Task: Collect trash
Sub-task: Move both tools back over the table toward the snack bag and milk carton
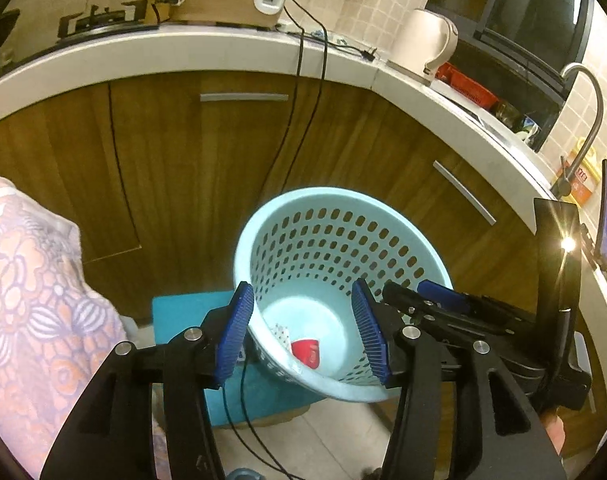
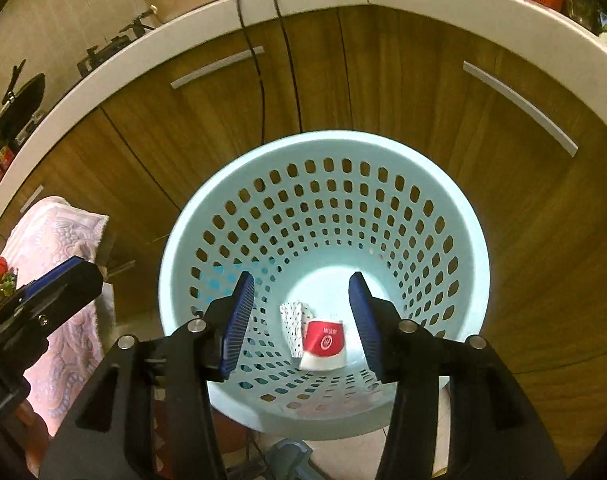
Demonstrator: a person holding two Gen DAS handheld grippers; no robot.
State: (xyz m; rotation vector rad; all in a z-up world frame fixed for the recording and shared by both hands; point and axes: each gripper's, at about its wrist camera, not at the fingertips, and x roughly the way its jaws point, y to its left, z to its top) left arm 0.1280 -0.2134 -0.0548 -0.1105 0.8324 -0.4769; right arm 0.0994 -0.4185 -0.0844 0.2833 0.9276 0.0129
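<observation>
Two grippers are hovering above a pale blue perforated basket (image 2: 323, 208), which is standing on the floor in front of wooden cabinet doors (image 2: 423, 92) under a white countertop (image 1: 183, 52). In the right wrist view, the right gripper (image 2: 301, 322) is pointing down into the basket mouth with its blue pads (image 2: 239, 320) spread apart and nothing between them. Directly beyond the gap, on the basket floor, a red-and-white packet (image 2: 325, 344) is lying, touching a white dotted wrapper (image 2: 295, 326) at its 10 o'clock side. In the left wrist view, the left gripper (image 1: 303, 330) is likewise standing spread and gripping nothing, its pads straddling the near rim of the basket (image 1: 343, 232), with the red packet (image 1: 305, 352) showing inside at the bottom. The right gripper (image 1: 443, 296) is appearing at 3 o'clock of the left one, just beside it. A patterned pink cloth (image 1: 35, 300) is hanging at 9 o'clock of the basket. A cream kettle (image 1: 427, 40) is sitting on the countertop at 1 o'clock.
</observation>
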